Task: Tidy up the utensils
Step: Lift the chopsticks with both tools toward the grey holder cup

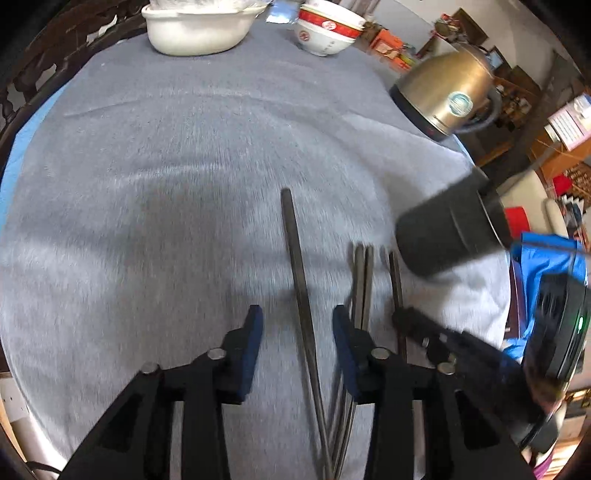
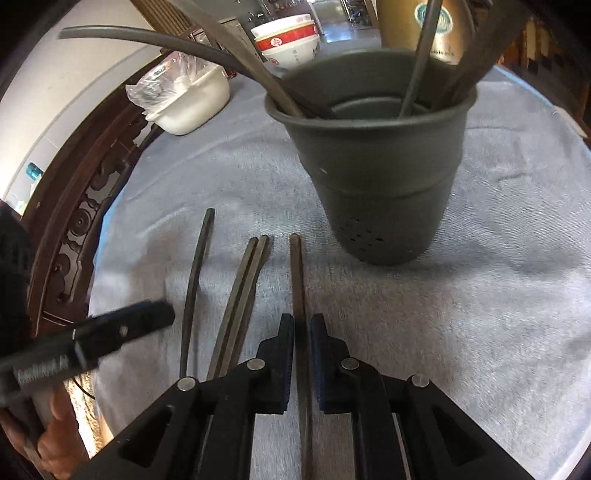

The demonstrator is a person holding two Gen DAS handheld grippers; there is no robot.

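Chopsticks lie on a grey cloth [image 2: 480, 295] in the lower centre of both wrist views, four loose sticks side by side with their ends pointing up the frame. In the right wrist view, the right gripper [image 2: 302, 343] occupies the bottom centre; its blue-padded jaws are nearly closed around the brown chopstick [image 2: 296, 273], the rightmost of the four, which runs up between the pads. Whether the pads actually press on it cannot be told. To its left lie a touching pair of chopsticks [image 2: 245, 280], and further left a single dark chopstick [image 2: 195, 273]. In the left wrist view, the left gripper [image 1: 297, 325] at the bottom centre has its jaws partly open, and that same dark chopstick [image 1: 295, 258] passes between them without touching either pad; nothing is gripped. The pair [image 1: 362, 280] appears just to the right of the right-hand jaw. Beyond the sticks, in the upper centre of the right wrist view, stands a dark grey utensil holder [image 2: 376, 177], upright, with several chopsticks leaning inside. Farther back, at the top of the left wrist view, sit a white basin [image 1: 195, 29], stacked red-and-white bowls [image 1: 325, 33] and, at upper right, a brass-coloured kettle [image 1: 447, 88].
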